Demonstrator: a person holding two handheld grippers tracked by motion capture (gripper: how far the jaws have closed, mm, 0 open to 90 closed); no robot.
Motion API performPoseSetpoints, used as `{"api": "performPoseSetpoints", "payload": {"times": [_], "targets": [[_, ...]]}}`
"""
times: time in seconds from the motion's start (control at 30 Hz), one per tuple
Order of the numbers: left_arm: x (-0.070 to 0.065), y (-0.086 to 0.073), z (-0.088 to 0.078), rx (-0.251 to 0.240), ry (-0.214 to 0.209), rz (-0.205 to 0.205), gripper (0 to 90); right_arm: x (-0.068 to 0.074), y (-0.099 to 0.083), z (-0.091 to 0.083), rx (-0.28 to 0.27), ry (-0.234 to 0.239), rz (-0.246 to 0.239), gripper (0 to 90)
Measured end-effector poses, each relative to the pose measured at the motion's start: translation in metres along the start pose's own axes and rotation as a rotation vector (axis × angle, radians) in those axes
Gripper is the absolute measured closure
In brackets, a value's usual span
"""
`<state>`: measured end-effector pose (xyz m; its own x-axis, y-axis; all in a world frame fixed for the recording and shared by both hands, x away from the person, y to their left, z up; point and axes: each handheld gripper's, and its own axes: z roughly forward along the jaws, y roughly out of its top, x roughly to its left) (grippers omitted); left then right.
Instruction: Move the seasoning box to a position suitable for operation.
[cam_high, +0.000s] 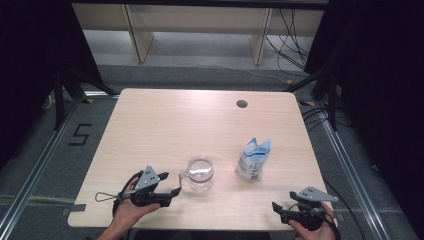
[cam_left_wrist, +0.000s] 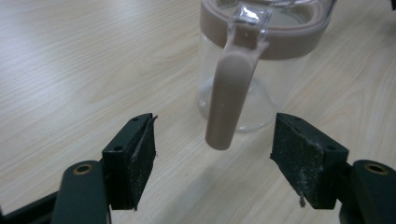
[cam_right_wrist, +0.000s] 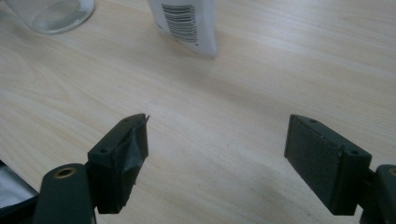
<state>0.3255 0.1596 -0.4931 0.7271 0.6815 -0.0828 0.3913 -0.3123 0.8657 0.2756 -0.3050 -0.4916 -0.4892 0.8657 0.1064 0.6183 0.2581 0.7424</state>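
Nothing is gripped yet: the spread left gripper nears the jug's handle, while the right gripper waits released.

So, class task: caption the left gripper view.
Open left gripper lines up on the clear plastic jug's beige handle.

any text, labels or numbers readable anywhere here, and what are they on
"5": black mark on the floor left of the table.
Barcode, its digits too blurred to read: on the white pouch.
Blue print on the same pouch in the high view: too small to read.
Clear jug: no text.
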Motion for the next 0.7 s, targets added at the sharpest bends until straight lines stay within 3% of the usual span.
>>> {"api": "performPoseSetpoints", "payload": {"times": [0.07, 0.3, 0.57, 0.7], "targets": [[0.000, 0.001, 0.001, 0.001, -0.011, -0.015, 32.4, 0.000, 0.000, 0.001, 0.007, 0.003, -0.001, 22.8], [0.000, 0.006, 0.006, 0.004, -0.003, 0.025, 37.3, 0.000, 0.000, 0.001, -0.003, -0.004, -0.014, 22.9], [-0.002, 0.010, 0.010, -0.001, -0.016, 0.067, 46.9, 0.004, 0.000, 0.000, 0.016, 0.008, 0.033, 23.1], [-0.002, 0.012, 0.013, -0.005, -0.026, 0.082, 52.8, 0.003, 0.000, 0.000, 0.010, 0.011, 0.018, 23.2]]}}
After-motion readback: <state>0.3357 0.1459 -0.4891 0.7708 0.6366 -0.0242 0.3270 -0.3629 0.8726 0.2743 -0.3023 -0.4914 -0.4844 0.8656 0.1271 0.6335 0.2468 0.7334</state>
